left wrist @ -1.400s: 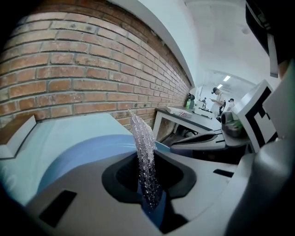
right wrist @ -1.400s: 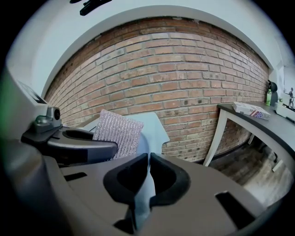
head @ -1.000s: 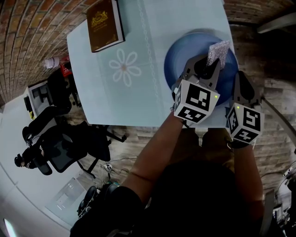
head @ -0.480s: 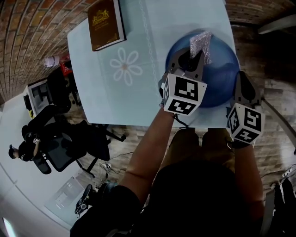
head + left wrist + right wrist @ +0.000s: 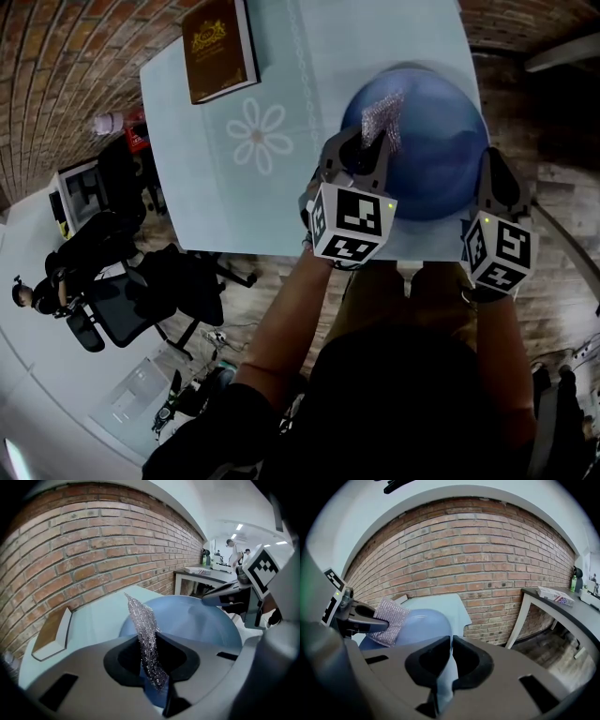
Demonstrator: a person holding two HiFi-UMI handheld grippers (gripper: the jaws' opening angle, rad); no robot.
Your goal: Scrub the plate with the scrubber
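Observation:
A blue plate [image 5: 431, 155] lies on the pale blue tablecloth [image 5: 234, 187] near the table's front right corner. My left gripper [image 5: 367, 150] is shut on a silver mesh scrubber [image 5: 382, 116], which rests over the plate's left part. In the left gripper view the scrubber [image 5: 144, 634] stands edge-on between the jaws, with the plate [image 5: 197, 620] behind it. My right gripper [image 5: 488, 176] is shut on the plate's right rim. In the right gripper view the plate's rim [image 5: 446, 667] is pinched between the jaws, and the scrubber [image 5: 389, 620] shows at the left.
A brown book [image 5: 217, 47] lies at the table's far left. A flower print [image 5: 256, 137] marks the cloth left of the plate. Black office chairs [image 5: 122, 300] stand on the floor to the left. A brick wall [image 5: 478, 559] rises behind the table.
My left gripper has carried the scrubber leftward across the plate, from its far right side to its left part. The right gripper has stayed on the rim.

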